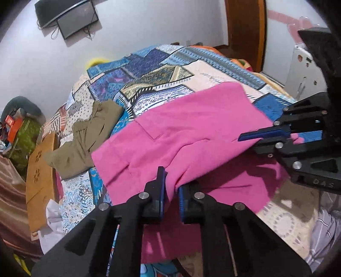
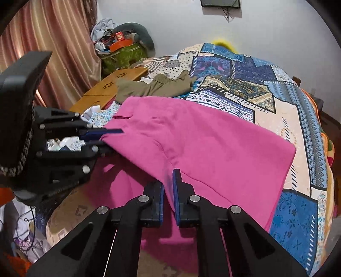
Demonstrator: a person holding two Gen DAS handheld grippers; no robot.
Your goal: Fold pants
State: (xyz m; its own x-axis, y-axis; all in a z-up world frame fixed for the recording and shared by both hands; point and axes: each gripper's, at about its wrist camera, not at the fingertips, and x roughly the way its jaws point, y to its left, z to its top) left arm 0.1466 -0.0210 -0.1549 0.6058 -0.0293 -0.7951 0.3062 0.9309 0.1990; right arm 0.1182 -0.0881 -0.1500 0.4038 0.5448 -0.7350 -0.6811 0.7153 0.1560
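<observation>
Pink pants (image 1: 191, 127) lie spread on the patterned bed cover (image 1: 149, 70), with their near edge lifted. My left gripper (image 1: 170, 187) is shut on the near edge of the pants. It also shows at the left of the right wrist view (image 2: 110, 138). My right gripper (image 2: 169, 187) is shut on the near edge of the pink pants (image 2: 213, 149) further right. It also shows at the right of the left wrist view (image 1: 249, 138). More pink fabric hangs below both grippers.
An olive-green garment (image 1: 85, 138) lies on the bed left of and beyond the pants. A small wooden table (image 1: 38, 181) stands by the bed's left side. Cluttered boxes (image 2: 121, 49) and a curtain (image 2: 53, 42) are at the far left. A monitor (image 1: 74, 19) hangs on the wall.
</observation>
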